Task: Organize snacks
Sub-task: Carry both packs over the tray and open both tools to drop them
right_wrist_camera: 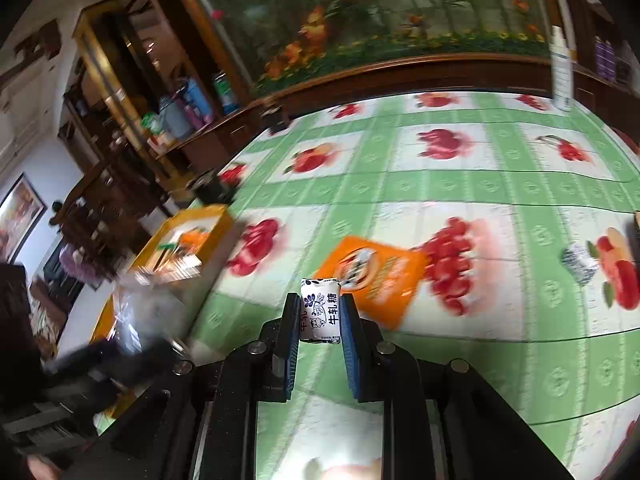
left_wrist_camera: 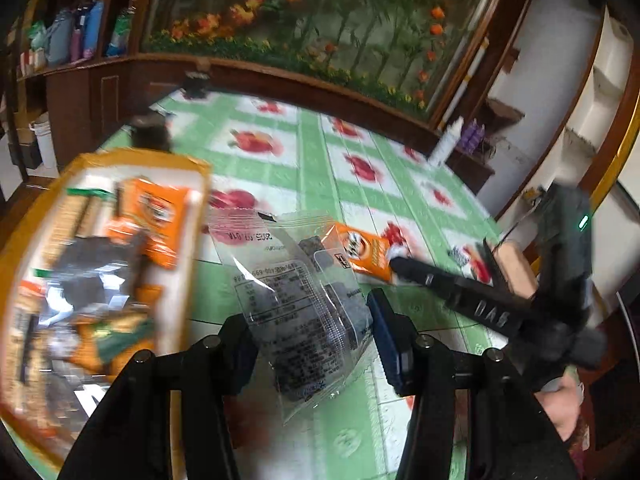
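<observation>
One orange packet (right_wrist_camera: pixel 374 276) on the tablecloth (right_wrist_camera: pixel 500 188), one yellow tray (left_wrist_camera: pixel 36 216) far left. Left claw (left_wrist_camera: pixel 312 344) clamped on clear packet (left_wrist_camera: pixel 296 300); right claw (right_wrist_camera: pixel 320 316) on white candy (right_wrist_camera: pixel 320 310).

I see the orange tray (left_wrist_camera: pixel 36 216) blurred and cut off at the left edge; beside it, the clear packet's (left_wrist_camera: pixel 304 300) dark contents are unreadable to me.

The worktop (right_wrist_camera: pixel 440 184) wears a green checked cloth printed with red fruit. Behind it runs dark wooden cabinetry (left_wrist_camera: pixel 280 80) under a big mural (left_wrist_camera: pixel 320 20) of orange flowers and green stems. Open shelves (right_wrist_camera: pixel 176 112) at the side hold bottles; the walls (left_wrist_camera: pixel 540 60) are white.
</observation>
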Demonstrator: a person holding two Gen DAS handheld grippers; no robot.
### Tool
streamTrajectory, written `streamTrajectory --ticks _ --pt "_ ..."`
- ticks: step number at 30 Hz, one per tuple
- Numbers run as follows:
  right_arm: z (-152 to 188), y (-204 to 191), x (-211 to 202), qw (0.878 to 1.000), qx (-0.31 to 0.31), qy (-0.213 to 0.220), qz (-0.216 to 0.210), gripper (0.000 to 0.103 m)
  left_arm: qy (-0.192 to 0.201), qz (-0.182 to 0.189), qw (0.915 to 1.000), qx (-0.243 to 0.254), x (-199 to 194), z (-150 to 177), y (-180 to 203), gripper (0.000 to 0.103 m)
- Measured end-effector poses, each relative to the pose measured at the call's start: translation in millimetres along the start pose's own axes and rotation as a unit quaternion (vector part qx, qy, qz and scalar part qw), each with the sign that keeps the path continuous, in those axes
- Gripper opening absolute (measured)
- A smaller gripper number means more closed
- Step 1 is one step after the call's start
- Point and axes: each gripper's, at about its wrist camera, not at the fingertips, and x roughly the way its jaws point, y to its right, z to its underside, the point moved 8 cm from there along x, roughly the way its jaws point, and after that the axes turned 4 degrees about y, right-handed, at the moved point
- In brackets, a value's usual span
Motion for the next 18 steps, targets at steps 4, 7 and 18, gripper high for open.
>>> streamTrajectory --ticks 4,7,18 --pt "15 -41 5 0.999 -0.013 -0.017 -0.046 0.021 0.021 -0.016 0.9995 -0.019 -32 -9 -40 0.050" --pt "24 -74 9 0.997 -0.026 -0.023 -0.070 0.022 0.031 -0.038 0.9979 -0.041 -46 -12 -77 0.050" --pt "48 -194 43 0.983 -0.114 -0.066 -0.129 0.022 0.026 -0.101 0.9908 -0.087 -71 15 -171 0.050"
